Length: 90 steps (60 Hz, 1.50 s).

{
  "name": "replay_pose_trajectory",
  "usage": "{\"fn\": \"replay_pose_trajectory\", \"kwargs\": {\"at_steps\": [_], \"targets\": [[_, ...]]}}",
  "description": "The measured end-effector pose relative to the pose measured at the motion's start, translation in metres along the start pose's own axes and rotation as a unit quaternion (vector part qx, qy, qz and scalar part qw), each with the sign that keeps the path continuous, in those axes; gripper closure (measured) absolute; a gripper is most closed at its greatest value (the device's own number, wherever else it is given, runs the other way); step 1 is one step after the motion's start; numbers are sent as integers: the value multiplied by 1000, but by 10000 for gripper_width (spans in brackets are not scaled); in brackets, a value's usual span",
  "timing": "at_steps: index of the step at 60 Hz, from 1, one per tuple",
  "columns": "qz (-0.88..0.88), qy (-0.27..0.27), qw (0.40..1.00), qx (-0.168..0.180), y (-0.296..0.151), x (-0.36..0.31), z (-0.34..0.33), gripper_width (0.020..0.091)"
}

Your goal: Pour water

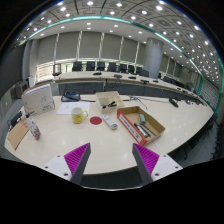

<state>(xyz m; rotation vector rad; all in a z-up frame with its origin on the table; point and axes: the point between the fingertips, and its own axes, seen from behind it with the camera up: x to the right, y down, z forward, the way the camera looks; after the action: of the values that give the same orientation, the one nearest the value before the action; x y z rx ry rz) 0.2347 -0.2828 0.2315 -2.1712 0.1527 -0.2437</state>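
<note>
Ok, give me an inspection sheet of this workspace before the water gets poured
Surface: pale table, partly covered.
Job's things: yellow cup beyond the left finger; small red item beside it.
Clutter: open red box, cardboard box, white box, blue item.
Gripper: open, holding nothing, short of the cup.
Cables: nothing seen.
Surroundings: meeting room, dark chairs, curtained windows, ceiling lights.
</note>
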Motion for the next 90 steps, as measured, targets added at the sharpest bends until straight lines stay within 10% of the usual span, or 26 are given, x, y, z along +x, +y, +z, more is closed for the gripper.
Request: {"fn": "replay_pose_trajectory", "kwargs": {"at_steps": [44, 64, 75, 90], "targets": [[-16, -174, 982, 71, 37, -395, 75, 239], [-6, -163, 981, 109, 20, -498, 174, 246], [-7, -146, 980, 132, 3, -508, 207, 510], [-12, -141, 981, 133, -1, -509, 212, 680]]}}
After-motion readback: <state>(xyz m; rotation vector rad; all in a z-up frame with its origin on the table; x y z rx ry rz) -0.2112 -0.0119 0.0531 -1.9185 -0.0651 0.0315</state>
